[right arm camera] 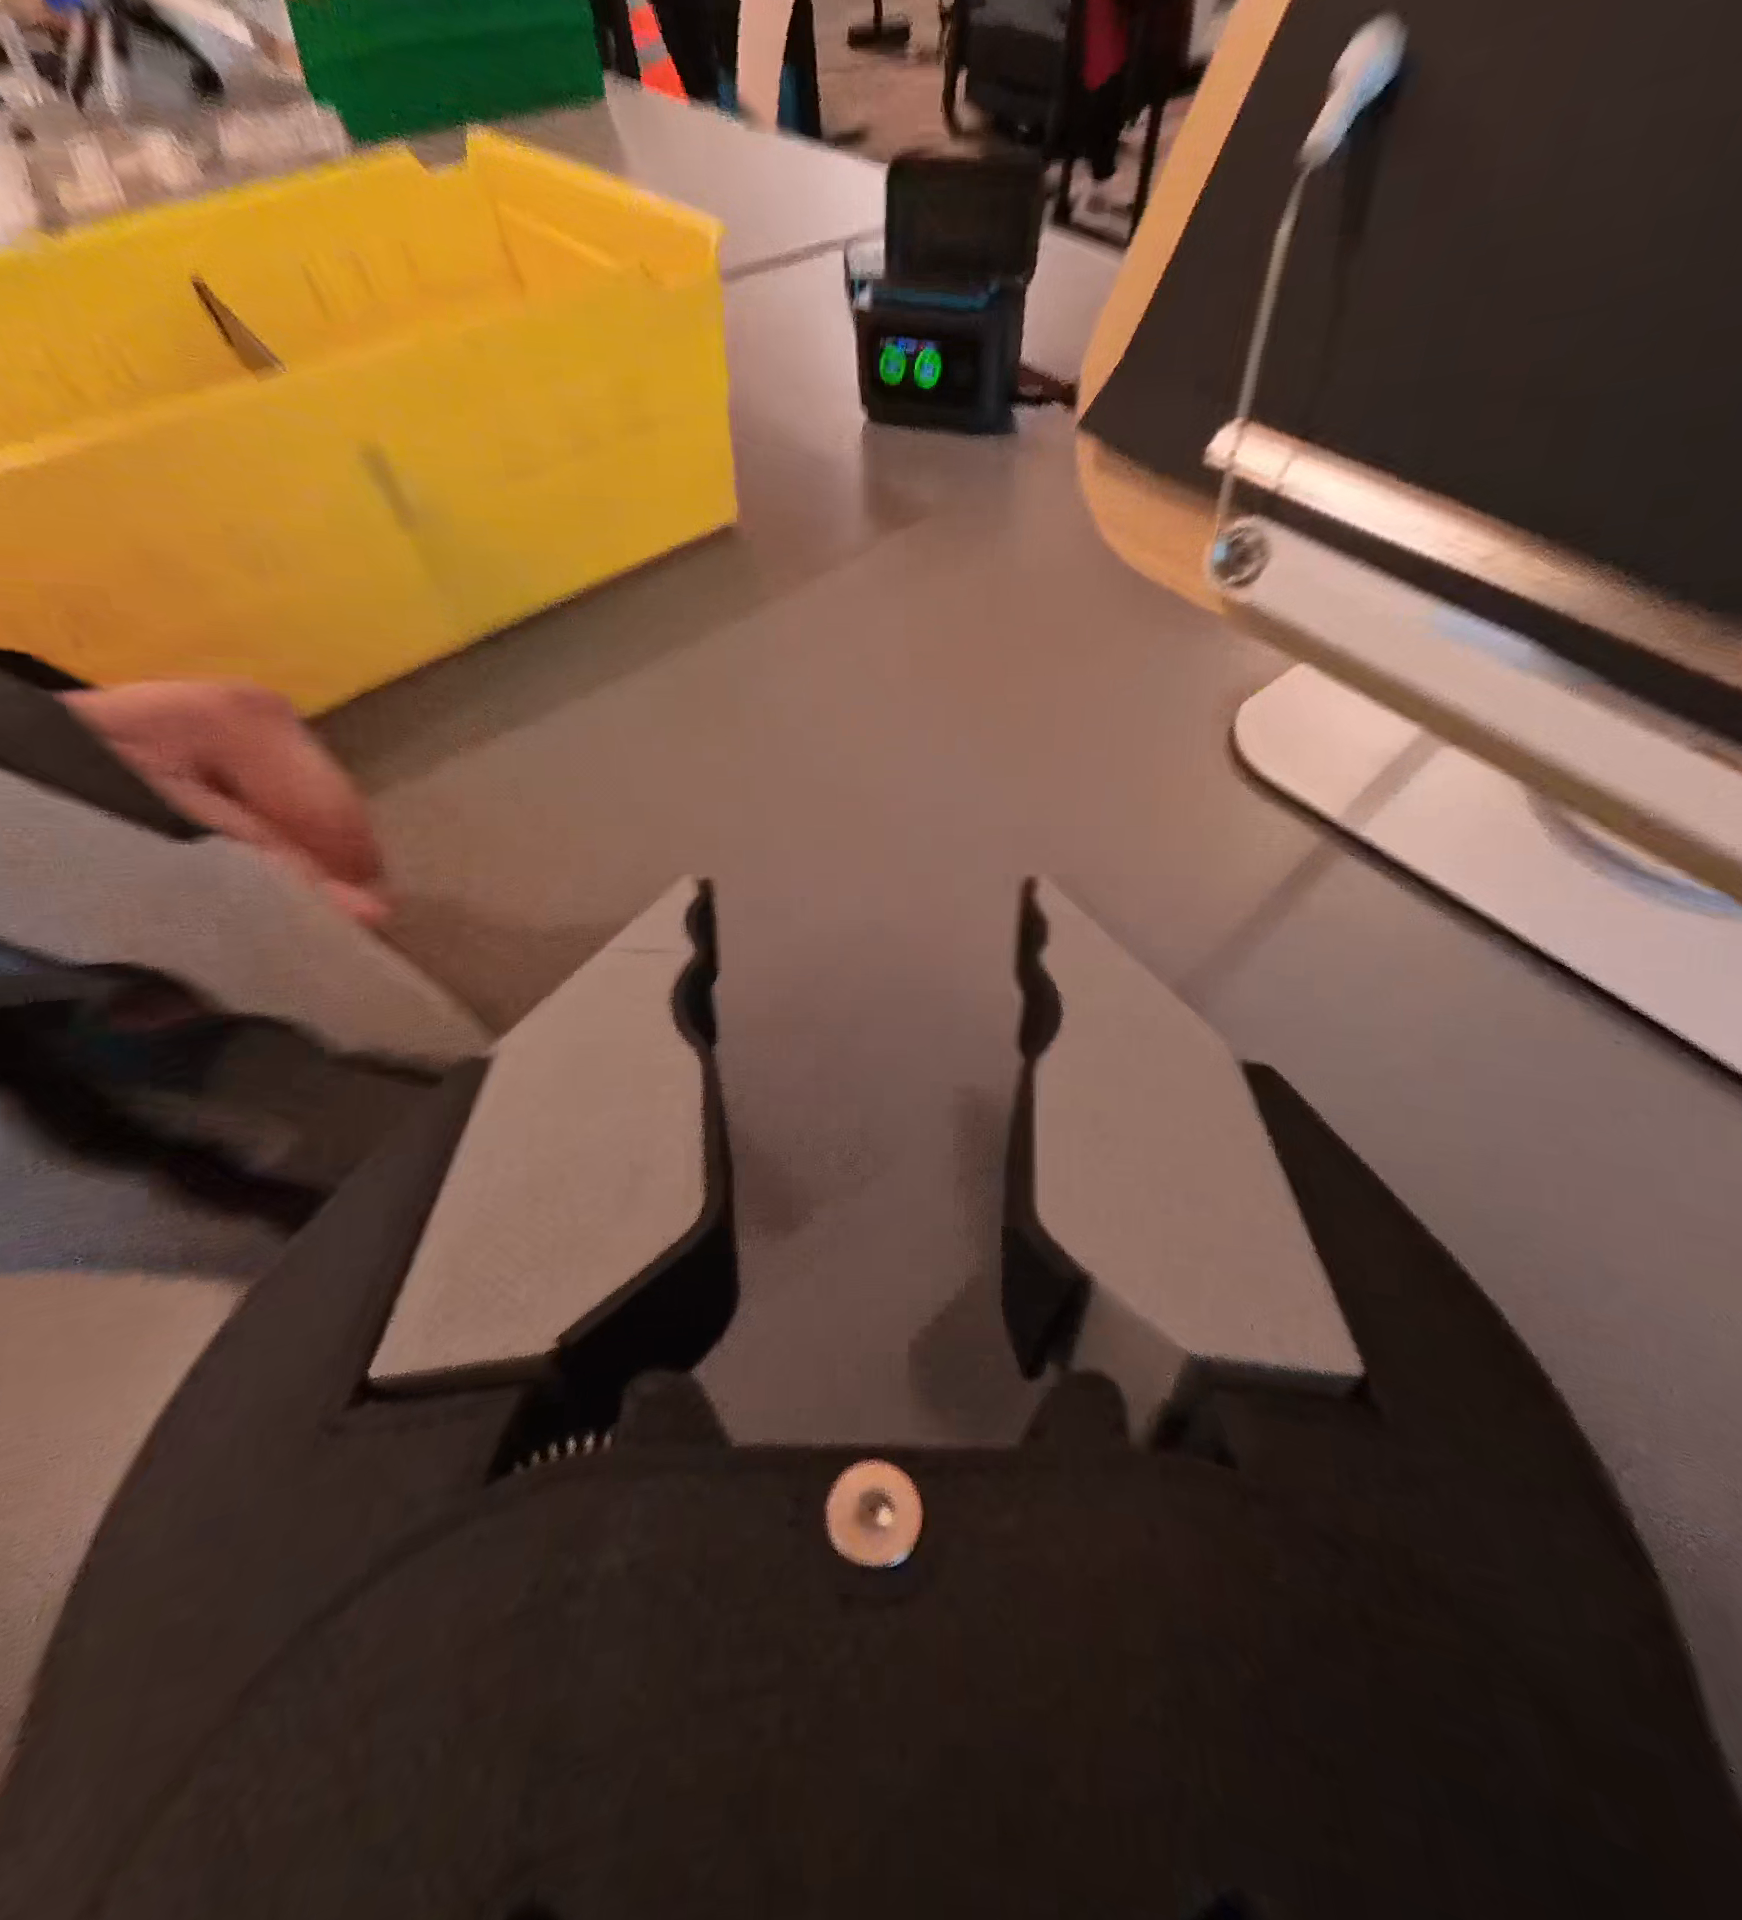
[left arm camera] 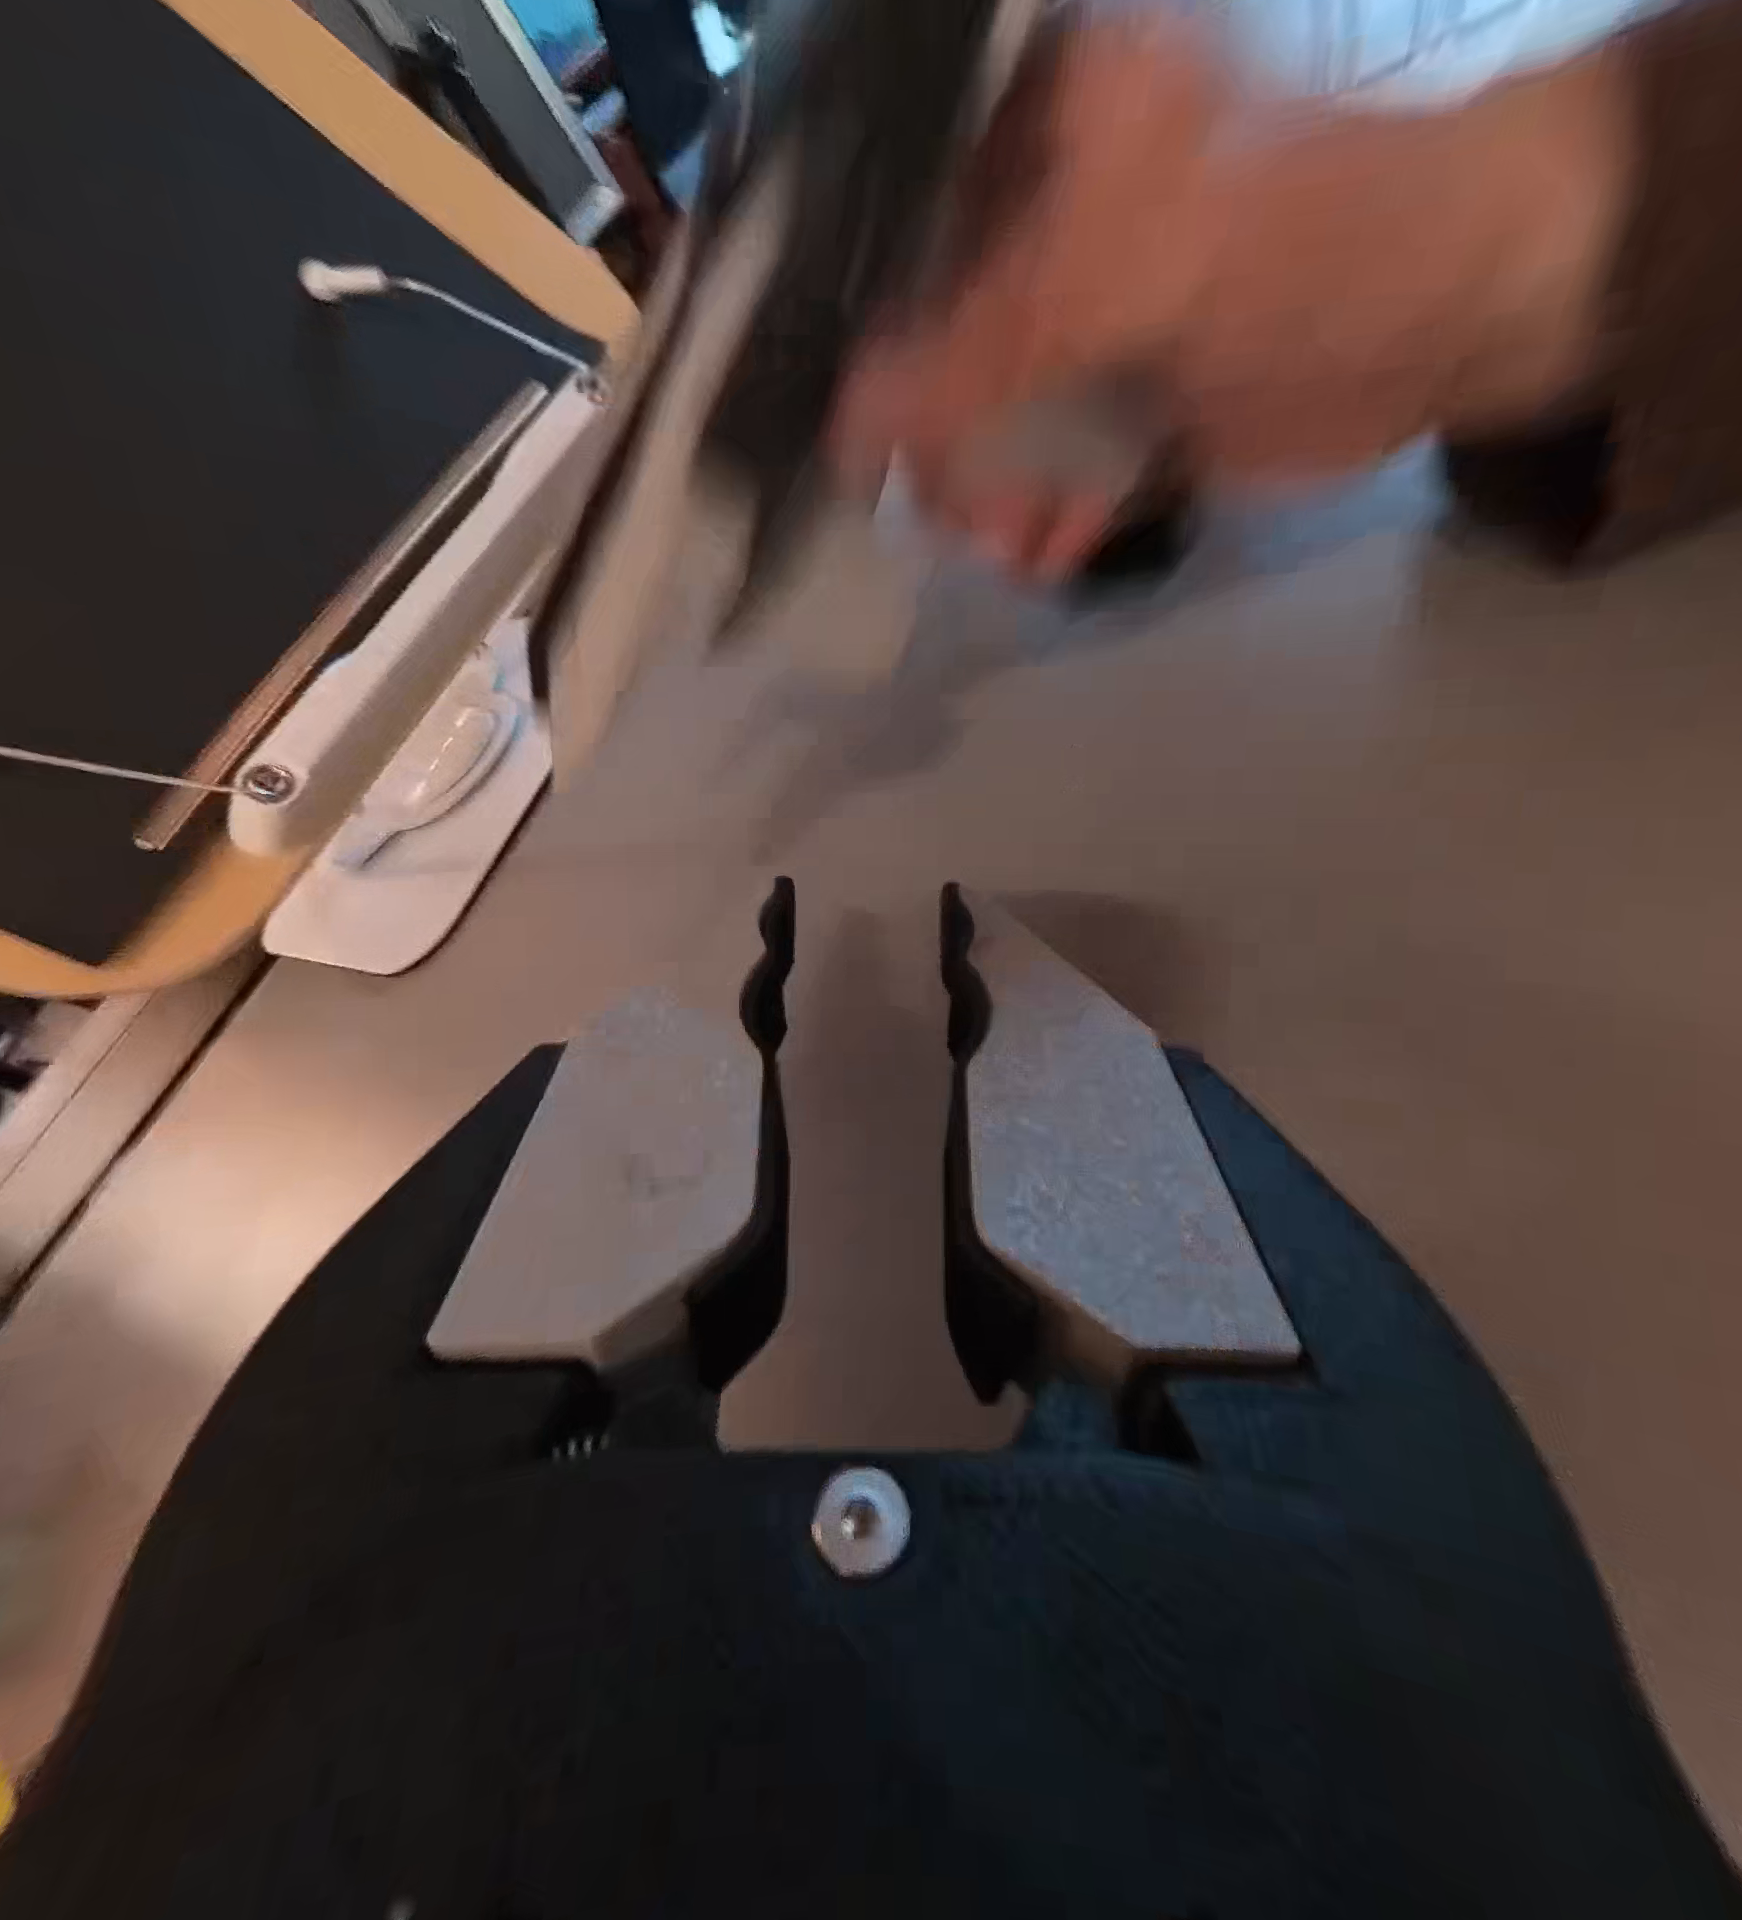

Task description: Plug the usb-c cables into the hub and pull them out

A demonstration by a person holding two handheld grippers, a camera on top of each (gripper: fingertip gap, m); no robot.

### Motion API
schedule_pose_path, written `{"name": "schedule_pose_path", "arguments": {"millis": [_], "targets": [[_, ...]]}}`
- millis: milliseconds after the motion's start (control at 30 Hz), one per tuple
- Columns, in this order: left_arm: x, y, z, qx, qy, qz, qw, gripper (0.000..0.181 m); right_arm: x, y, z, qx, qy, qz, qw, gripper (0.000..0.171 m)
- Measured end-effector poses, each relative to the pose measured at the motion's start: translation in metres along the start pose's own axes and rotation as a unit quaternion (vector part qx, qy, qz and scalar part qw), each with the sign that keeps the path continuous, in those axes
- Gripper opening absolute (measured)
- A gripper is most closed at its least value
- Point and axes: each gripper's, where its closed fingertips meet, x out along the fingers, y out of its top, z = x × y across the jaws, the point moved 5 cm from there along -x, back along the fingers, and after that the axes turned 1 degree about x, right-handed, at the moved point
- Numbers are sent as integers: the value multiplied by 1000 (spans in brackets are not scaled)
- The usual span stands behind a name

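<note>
My left gripper [left arm camera: 865, 899] is open and empty, low over the grey table [left arm camera: 1314, 935]. My right gripper [right arm camera: 867, 899] is open and empty, wider apart, over the same table [right arm camera: 898, 727]. No hub and no USB-C cable show in either view. A thin white cable with a small white end [left arm camera: 342, 278] runs over the black back of a monitor [left arm camera: 119, 416]; it also shows in the right wrist view [right arm camera: 1350, 78]. A blurred hand and arm [left arm camera: 1210, 343] cross the top of the left wrist view. A hand [right arm camera: 254, 779] shows at the left of the right wrist view.
The monitor's white stand base [left arm camera: 399, 894] rests on the table left of my left gripper; the stand base [right arm camera: 1469, 831] is right of my right gripper. A yellow bin [right arm camera: 327, 447] stands at the far left. A small black device with green lights [right arm camera: 934, 353] sits beyond.
</note>
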Motion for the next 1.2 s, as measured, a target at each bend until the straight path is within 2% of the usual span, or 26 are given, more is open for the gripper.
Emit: {"name": "schedule_pose_path", "arguments": {"millis": [33,67,133,167,233,367,500,567,667,733,767,833,967,1200], "targets": [[-5,3,6,-16,-5,3,1000,27,9,-4,-1,-6,6,-14,1000,70],[-13,8,15,-38,-18,10,999,31,16,-9,-3,-18,16,-29,999,77],[-31,14,30,-88,-25,10,996,32,24,-21,-3,-59,4,-47,997,70],[-42,13,34,-105,-15,-11,994,29,25,-24,-5,-67,2,-51,996,71],[-70,15,38,-136,1,-44,990,30,22,-21,-15,-63,35,-34,997,69],[-140,21,8,-193,87,-35,977,33,24,-21,-21,-61,60,-36,996,72],[-192,-12,-32,-239,207,-95,944,42,29,-24,-24,-58,82,-56,993,71],[-201,-31,-42,-256,240,-114,930,50,29,-24,-25,-60,81,-56,993,69],[-200,-51,-55,-252,285,-137,915,50,30,-24,-25,-67,76,-58,993,68],[-191,-62,-56,-248,287,-159,911,49,30,-24,-25,-69,72,-58,993,68],[-188,-68,-57,-242,294,-173,908,38,29,-24,-25,-70,68,-58,994,67],[-184,-76,-54,-242,289,-184,908,26,29,-24,-24,-70,62,-54,994,66],[-208,-78,-45,-236,299,-208,901,3,25,-24,-25,-70,58,-48,995,64],[-270,-81,-9,-292,207,-185,915,4,26,-28,-29,-81,62,-63,993,63]]}}
